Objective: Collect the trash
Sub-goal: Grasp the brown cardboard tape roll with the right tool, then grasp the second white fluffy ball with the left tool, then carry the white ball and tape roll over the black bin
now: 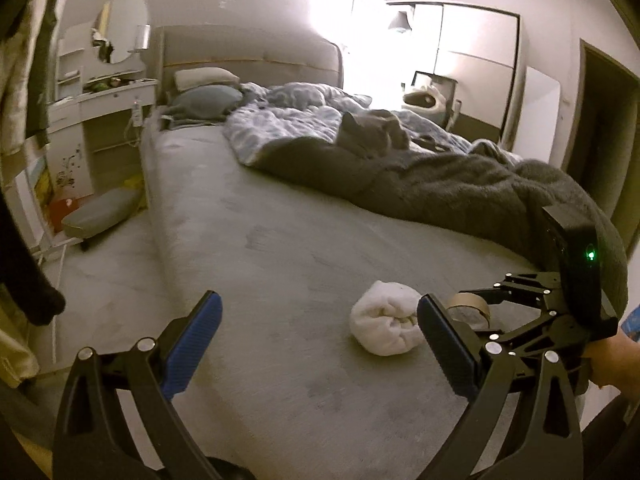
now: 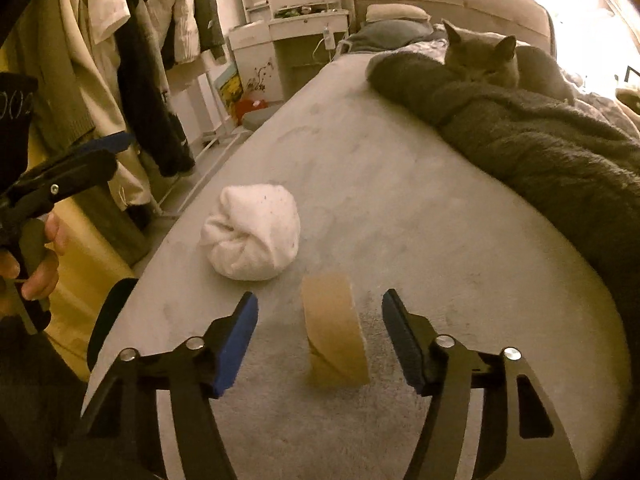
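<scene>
A brown cardboard tape roll stands on edge on the grey bed, between the open jaws of my right gripper, which do not touch it. A white balled-up cloth lies just left of and beyond the roll. In the left wrist view my left gripper is open and empty above the bed's near edge; the cloth lies by its right finger, and the roll shows partly behind that finger. The right gripper shows at the right there.
A grey cat lies on a dark fuzzy blanket across the bed's right side. Clothes hang on a rack to the left. A white dressing table stands by the headboard. A grey stool sits on the floor.
</scene>
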